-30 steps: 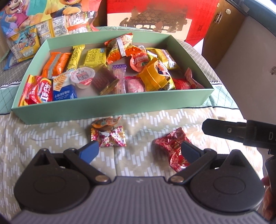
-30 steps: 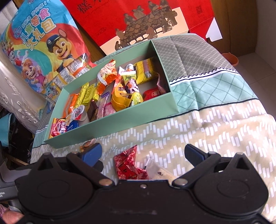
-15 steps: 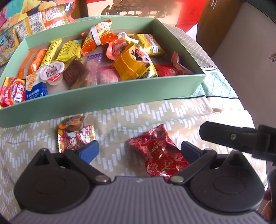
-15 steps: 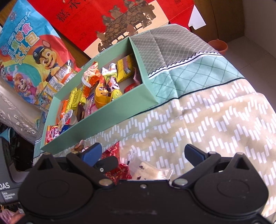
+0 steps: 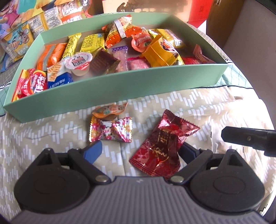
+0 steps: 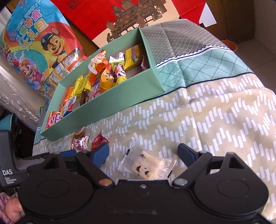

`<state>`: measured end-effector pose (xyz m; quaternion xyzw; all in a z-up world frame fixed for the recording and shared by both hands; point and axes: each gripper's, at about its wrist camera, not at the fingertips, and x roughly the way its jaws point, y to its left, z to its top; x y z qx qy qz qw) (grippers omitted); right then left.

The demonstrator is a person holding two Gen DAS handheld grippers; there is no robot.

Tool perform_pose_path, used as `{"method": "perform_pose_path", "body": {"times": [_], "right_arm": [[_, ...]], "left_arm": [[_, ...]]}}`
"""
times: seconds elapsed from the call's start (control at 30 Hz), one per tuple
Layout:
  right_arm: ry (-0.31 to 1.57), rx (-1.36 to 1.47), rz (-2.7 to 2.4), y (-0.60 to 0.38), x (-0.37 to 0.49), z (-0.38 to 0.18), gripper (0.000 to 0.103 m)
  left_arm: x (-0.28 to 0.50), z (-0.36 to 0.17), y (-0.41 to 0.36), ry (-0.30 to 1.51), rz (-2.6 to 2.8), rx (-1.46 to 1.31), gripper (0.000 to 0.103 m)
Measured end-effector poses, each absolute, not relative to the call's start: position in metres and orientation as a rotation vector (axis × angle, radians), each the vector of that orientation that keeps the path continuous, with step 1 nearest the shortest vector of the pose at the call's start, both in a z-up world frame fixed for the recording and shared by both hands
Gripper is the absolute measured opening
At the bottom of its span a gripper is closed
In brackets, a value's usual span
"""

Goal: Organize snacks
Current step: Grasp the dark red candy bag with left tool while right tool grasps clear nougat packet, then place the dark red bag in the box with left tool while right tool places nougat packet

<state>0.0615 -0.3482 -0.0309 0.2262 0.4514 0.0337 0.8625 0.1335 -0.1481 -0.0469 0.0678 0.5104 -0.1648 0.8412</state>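
Observation:
A green box [image 5: 120, 93] holds several wrapped snacks; it also shows in the right wrist view [image 6: 120, 101]. On the cloth before it lie a red foil packet [image 5: 162, 146], a pink floral candy [image 5: 111, 131] and an orange candy [image 5: 108, 111]. My left gripper [image 5: 140, 149] is open, with the red packet between its fingers, close to the right one. My right gripper [image 6: 144, 152] is open around a clear packet with a white nougat bar [image 6: 148, 166]. The red packet [image 6: 98, 140] and pink candy [image 6: 80, 143] lie to its left.
A cartoon snack bag [image 6: 34, 44] and a red gift box [image 6: 138, 15] stand behind the green box. The patterned cloth [image 6: 215, 112] drops off at the right edge. The right gripper's finger [image 5: 248, 137] shows at the right of the left wrist view.
My left gripper has moved forward and right so the red packet now sits between its fingers. My right gripper has shifted right, bringing the clear nougat packet between its fingers.

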Motion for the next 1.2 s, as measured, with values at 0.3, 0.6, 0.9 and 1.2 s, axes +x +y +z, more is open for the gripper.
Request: {"method": "perform_pose_path", "body": {"times": [0.3,0.6,0.9,1.2], "right_arm": [[0.979,0.269,0.149,-0.325,0.051,-0.028,0.069],[0.917,-0.034,0.069,-0.286,0.046,-0.033,0.044],[0.922,0.194,0.069,-0.320,0.046,-0.016,0.032],[0.841,0.277,0.140,-0.316,0.074,0.025,0.032]], "left_arm": [[0.135,-0.042,-0.161,1.033,-0.444,0.215,0.080],[0.129,-0.043,-0.188,1.004,-0.539,0.295,0.034],[0.117,-0.023,-0.156,1.000,-0.531,0.165,0.033],[0.137,0.023,-0.111,0.902,-0.445,0.079,0.033]]}}
